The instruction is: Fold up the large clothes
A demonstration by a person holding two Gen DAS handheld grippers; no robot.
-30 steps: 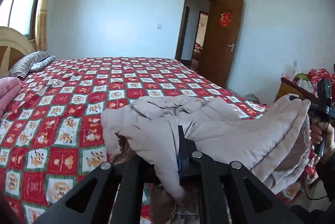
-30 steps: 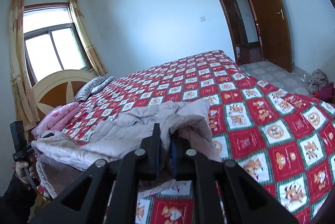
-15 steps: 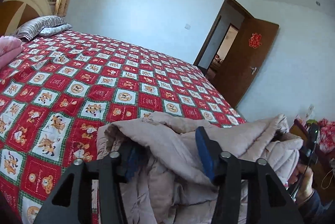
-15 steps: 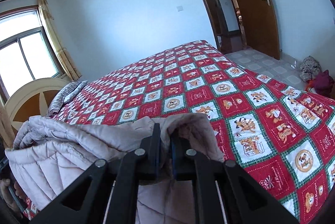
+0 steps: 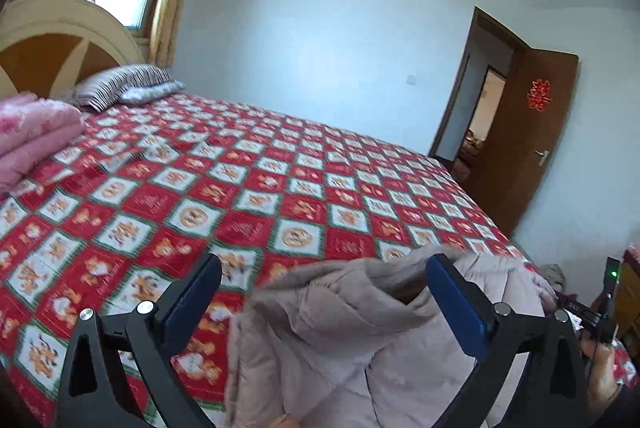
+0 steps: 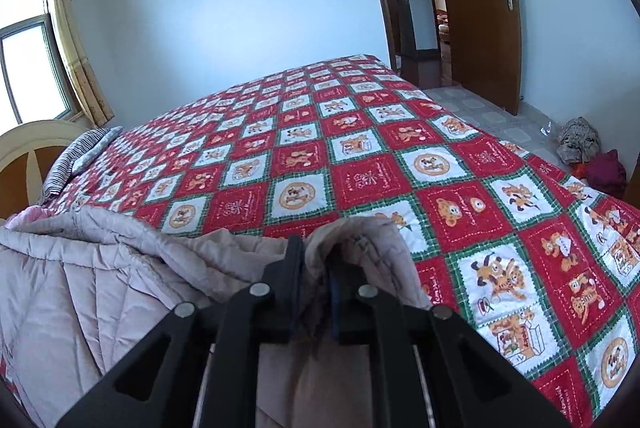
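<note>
A pale beige quilted coat [image 5: 360, 340] lies bunched at the near edge of a bed with a red, white and green checked cover [image 5: 280, 188]. My left gripper [image 5: 324, 262] hovers over the coat's left end. Its jaws are opening wide, and a fold of the coat rises between the blue pads without being pinched. In the right wrist view my right gripper [image 6: 316, 248] is shut on a fold of the coat [image 6: 100, 288], low over the bed cover [image 6: 360, 156]. The pinched fabric drapes over both fingers and hides the pads.
A folded pink quilt [image 5: 36, 136] and a striped pillow [image 5: 120, 84] lie by the headboard [image 5: 60, 40]. A brown door [image 6: 476, 8] stands open beyond the bed's foot. Clothes [image 6: 580, 140] are heaped on the floor. A person's hand [image 5: 600, 360] shows at the right.
My left gripper's jaws went from pinching the coat to wide apart, letting the fold go, and its view swung towards the headboard. My right gripper carried its fold lower over the bed.
</note>
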